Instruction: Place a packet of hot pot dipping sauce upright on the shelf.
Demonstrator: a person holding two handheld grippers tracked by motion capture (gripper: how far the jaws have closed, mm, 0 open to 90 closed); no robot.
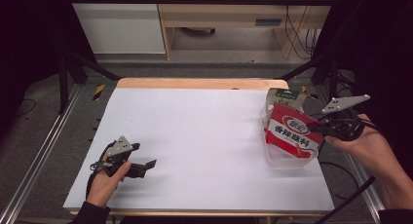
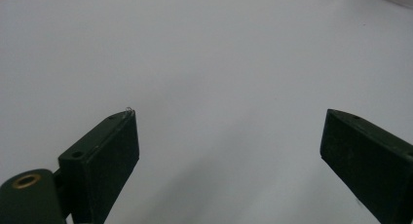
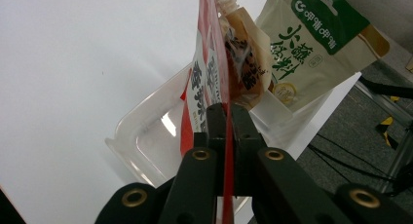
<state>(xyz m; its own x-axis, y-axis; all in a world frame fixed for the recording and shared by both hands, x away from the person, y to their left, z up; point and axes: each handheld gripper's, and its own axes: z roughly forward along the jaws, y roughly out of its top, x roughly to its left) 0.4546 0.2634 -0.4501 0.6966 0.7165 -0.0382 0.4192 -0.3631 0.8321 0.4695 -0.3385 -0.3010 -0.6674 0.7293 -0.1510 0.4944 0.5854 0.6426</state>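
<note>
Table [image 1: 195, 136]: a wide white top with a wooden edge along the far side, the landmark for everything below.
Clear tub [image 1: 287, 158]: a see-through plastic container standing on the table near its right edge, toward the near side; in the right gripper view [image 3: 146, 151] its rim and floor show pale and glossy.
Red pouch [image 1: 292, 136]: a red and white sachet with printed characters, standing upright in the tub, its lower part inside the walls; seen edge-on in the right gripper view [image 3: 207, 68].
Cream pouch [image 1: 285, 100]: green-topped packet standing behind the red one, at the tub's far end; its face reads clearly in the right gripper view [image 3: 307, 53].
Brown pouch [image 3: 243, 53]: a smaller spouted sachet wedged between the red and cream ones.
Right gripper [image 1: 316, 129]: over the table's right edge, jaws clenched on the red pouch's edge [image 3: 226, 117].
Left gripper [image 1: 146, 164]: resting low at the table's near left, jaws spread wide with nothing between them [image 2: 229, 141].
</note>
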